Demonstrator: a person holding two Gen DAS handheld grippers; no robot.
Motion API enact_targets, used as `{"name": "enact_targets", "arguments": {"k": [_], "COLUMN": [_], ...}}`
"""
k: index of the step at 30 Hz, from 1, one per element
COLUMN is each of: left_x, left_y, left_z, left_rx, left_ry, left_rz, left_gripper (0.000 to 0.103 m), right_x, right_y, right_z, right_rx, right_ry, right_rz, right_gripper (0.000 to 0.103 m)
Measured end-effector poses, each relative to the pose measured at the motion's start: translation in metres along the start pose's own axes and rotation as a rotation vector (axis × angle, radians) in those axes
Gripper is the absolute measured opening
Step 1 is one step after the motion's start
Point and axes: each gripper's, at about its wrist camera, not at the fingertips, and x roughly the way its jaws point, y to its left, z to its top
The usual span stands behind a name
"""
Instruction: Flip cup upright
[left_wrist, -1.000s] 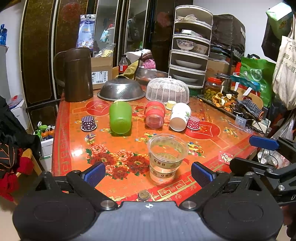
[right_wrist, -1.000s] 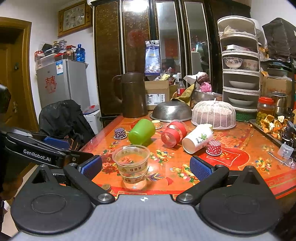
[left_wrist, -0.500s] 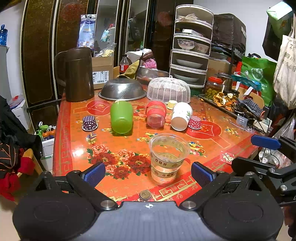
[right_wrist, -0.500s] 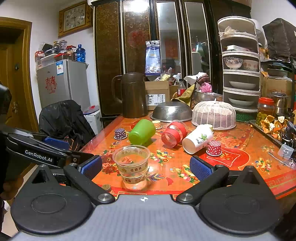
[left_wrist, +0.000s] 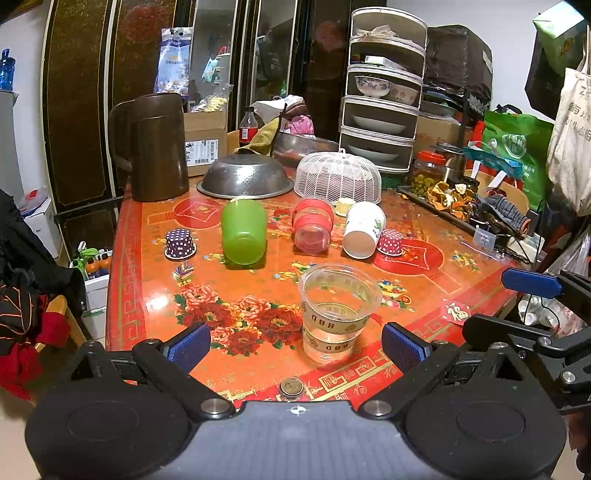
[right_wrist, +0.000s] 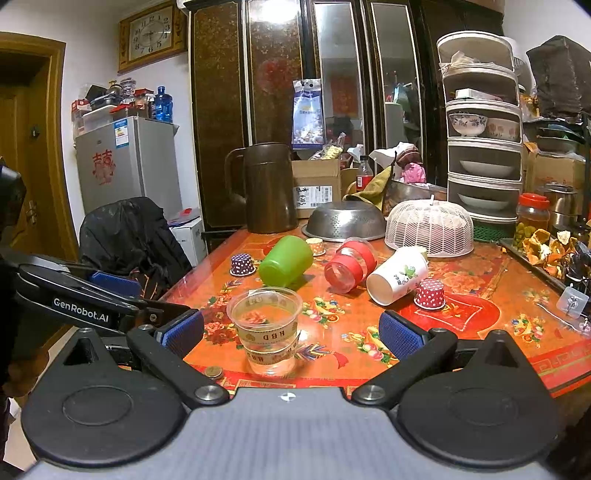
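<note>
**Both jaws wide, clear cup standing near the bench edge**

I have the left gripper (left_wrist: 295, 343) with its jaws spread apart, nothing between them, held at the near edge of the bench (left_wrist: 147, 295). The right gripper (right_wrist: 291, 332) is the same: jaws apart and gripping nothing. A clear plastic cup (left_wrist: 338, 312) stands upright just ahead of both, mouth up, with a coin (left_wrist: 291, 387) lying near its base at the bench edge. Further back I see three cups lying on their sides in a row: a green cup (left_wrist: 243, 232), a red-banded cup (left_wrist: 313, 229) and a white paper cup (left_wrist: 363, 229). Beyond them sit an upturned steel colander (left_wrist: 243, 181) and a white mesh cover (left_wrist: 338, 179).
</note>
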Motion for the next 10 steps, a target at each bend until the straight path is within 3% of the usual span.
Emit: {"name": "enact_targets", "arguments": {"k": [10], "left_x": [-0.0024], "left_y": [0.0009], "left_z": [0.0012], "left_rx": [0.006], "left_ry": [-0.014], "left_rz": [0.020], "left_gripper": [0.100], "right_x": [0.0009], "right_y": [-0.0008], "right_z": [-0.0012], "right_rx": [0.003], "right_ry": [0.004], "right_rz": [0.002], "right_gripper": [0.102]}}
